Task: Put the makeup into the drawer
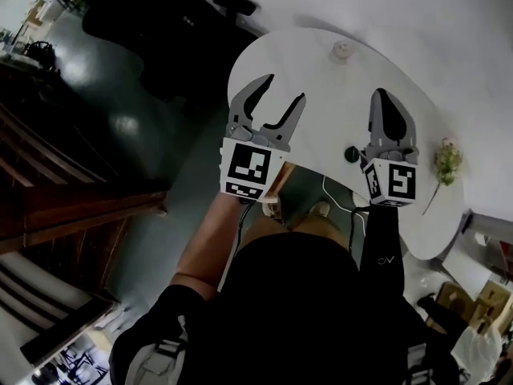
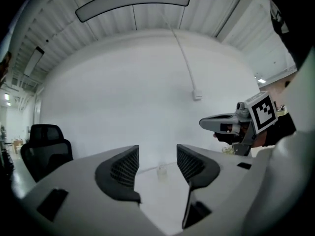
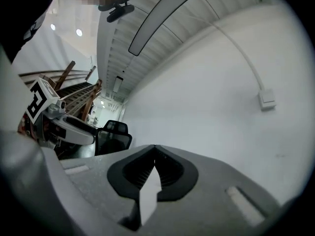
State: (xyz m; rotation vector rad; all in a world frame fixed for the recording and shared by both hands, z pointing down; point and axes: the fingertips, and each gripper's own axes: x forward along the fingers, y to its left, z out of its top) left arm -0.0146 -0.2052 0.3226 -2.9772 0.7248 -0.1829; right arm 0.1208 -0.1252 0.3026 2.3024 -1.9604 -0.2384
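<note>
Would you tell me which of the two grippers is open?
The left gripper: its jaws stand apart, holding nothing, while the right gripper has its jaws pressed together.

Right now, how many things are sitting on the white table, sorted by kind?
Small pale jar: 1
Small dark round item: 1
Green plant sprig: 1
Total on the white table: 3
</note>
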